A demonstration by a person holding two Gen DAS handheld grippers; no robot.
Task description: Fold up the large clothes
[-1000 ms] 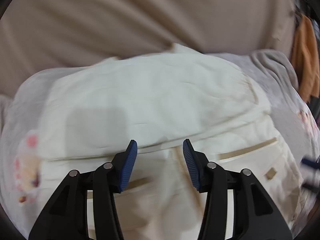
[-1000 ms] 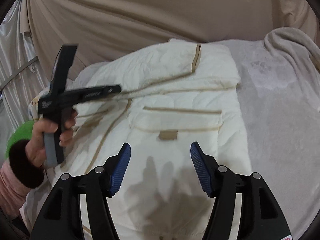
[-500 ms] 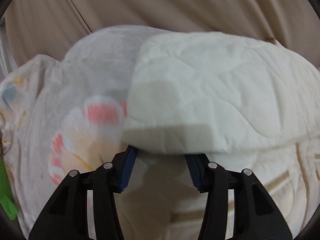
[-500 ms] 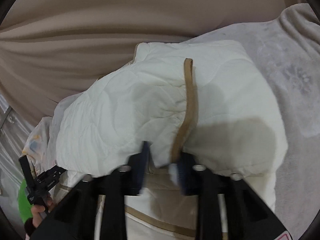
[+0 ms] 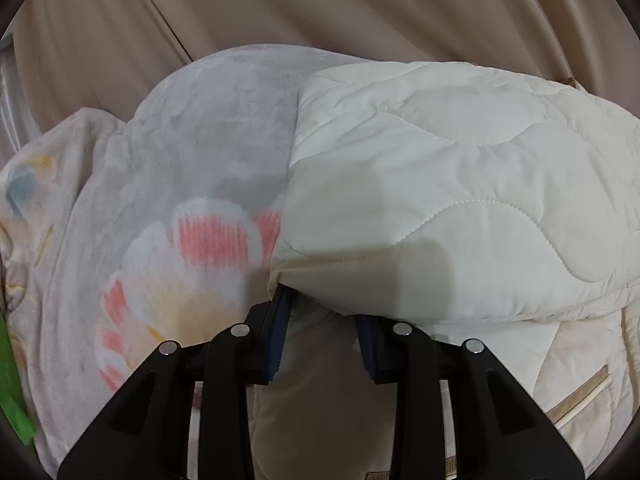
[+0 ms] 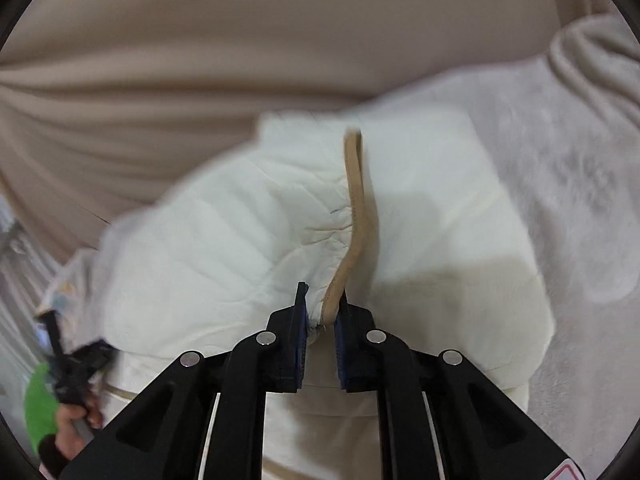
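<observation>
A cream quilted jacket (image 5: pixel 460 200) with tan trim lies folded on a grey floral blanket (image 5: pixel 200 152). My left gripper (image 5: pixel 320 304) is at the near left corner of the folded upper layer; the fabric hangs over its fingertips and hides them, and the jaws stand apart. In the right wrist view my right gripper (image 6: pixel 322 312) is shut on the jacket's edge (image 6: pixel 240 248) where the tan trim (image 6: pixel 356 208) runs down between the pads. The left gripper also shows at the lower left of the right wrist view (image 6: pixel 76 364), blurred.
A beige curtain (image 5: pixel 360 4) hangs behind the bed. The grey blanket (image 6: pixel 560 168) spreads to the right of the jacket and bunches at the far right. A green sleeve (image 6: pixel 40 404) and a hand are at the lower left.
Both grippers moved from over the jacket to its folded edge. The right gripper closed on the trimmed edge. The left gripper slid under the corner and stays there.
</observation>
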